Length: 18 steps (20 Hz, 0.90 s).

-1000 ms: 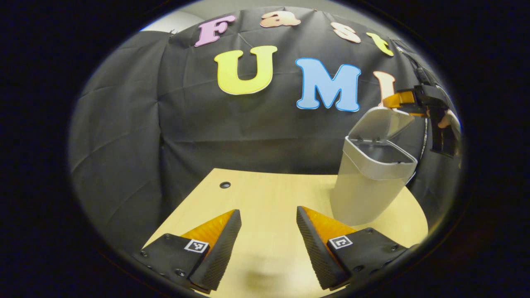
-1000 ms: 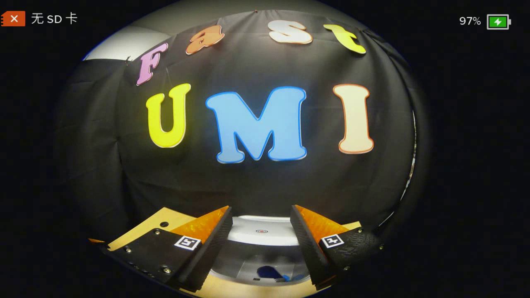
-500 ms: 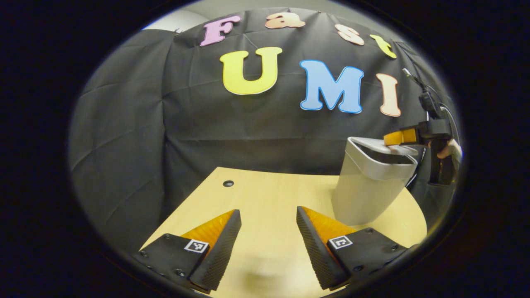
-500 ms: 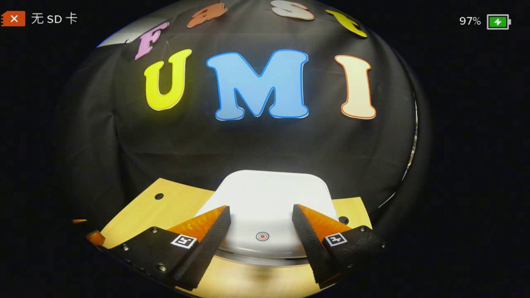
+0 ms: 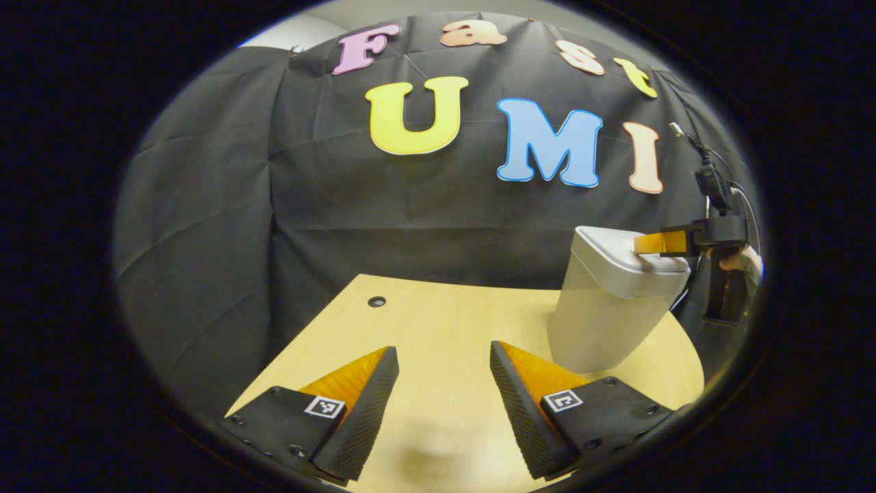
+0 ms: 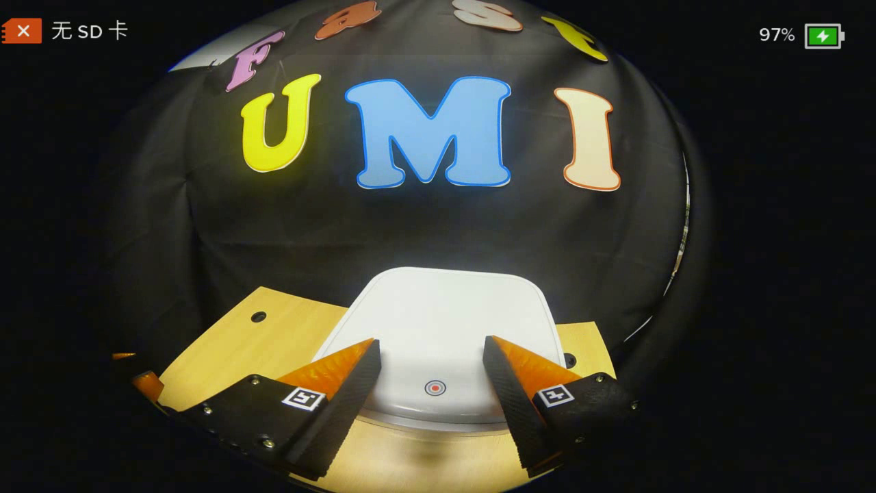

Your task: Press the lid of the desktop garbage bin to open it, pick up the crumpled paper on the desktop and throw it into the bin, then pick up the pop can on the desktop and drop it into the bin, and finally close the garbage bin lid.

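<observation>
Both fingers of the right gripper [image 6: 431, 359] stand spread over the bin's lid [image 6: 445, 308], its round button [image 6: 434, 388] at 6 o'clock between them; the left gripper [image 5: 441, 373], also spread, is well apart.

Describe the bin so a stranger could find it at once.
Start at the wooden table before the black cloth wall. The bin stands at its right end, pale and tall. Its white lid is down, with a small red ring near the front edge.

You see a white lid [image 6: 445, 322] with a red ring mark [image 6: 434, 388], on a pale wood desk [image 6: 239, 349].
</observation>
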{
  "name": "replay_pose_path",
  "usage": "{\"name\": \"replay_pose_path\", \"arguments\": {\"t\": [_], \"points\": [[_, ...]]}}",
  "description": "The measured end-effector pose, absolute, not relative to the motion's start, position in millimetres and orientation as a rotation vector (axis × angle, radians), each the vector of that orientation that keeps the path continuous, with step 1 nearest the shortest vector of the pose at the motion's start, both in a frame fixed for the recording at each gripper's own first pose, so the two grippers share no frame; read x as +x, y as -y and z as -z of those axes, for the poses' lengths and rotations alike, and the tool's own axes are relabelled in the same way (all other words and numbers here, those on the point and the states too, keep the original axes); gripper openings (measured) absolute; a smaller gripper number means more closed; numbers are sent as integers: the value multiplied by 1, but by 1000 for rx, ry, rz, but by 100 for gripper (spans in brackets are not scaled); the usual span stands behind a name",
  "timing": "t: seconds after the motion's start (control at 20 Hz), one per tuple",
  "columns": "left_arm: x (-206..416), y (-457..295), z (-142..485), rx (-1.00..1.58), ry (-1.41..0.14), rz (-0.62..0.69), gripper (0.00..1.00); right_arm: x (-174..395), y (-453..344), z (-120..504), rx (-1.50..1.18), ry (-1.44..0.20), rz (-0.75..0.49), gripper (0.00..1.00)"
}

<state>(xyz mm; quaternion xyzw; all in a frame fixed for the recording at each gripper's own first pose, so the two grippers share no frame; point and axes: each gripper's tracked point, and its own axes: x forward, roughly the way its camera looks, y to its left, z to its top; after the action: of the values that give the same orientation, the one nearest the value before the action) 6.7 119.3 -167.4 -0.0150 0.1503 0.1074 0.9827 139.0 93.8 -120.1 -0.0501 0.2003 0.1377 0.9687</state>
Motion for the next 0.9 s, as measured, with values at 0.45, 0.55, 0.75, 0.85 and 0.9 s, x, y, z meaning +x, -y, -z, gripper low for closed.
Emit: {"name": "replay_pose_path", "arguments": {"t": [0.45, 0.55, 0.75, 0.85, 0.9], "points": [[5, -117, 166, -22, -300, -217, 96, 140, -94, 121, -76, -312, -227, 97], [4, -117, 167, -24, -300, -220, 96, 140, -94, 122, -77, -303, -232, 97], [1, -117, 168, -29, -303, -225, 96, 140, -93, 122, -86, -252, -237, 97], [0, -116, 168, -28, -305, -227, 96, 140, -94, 123, -82, -223, -233, 97], [-2, -116, 169, -27, -305, -227, 96, 139, -94, 123, -83, -213, -230, 97]]}}
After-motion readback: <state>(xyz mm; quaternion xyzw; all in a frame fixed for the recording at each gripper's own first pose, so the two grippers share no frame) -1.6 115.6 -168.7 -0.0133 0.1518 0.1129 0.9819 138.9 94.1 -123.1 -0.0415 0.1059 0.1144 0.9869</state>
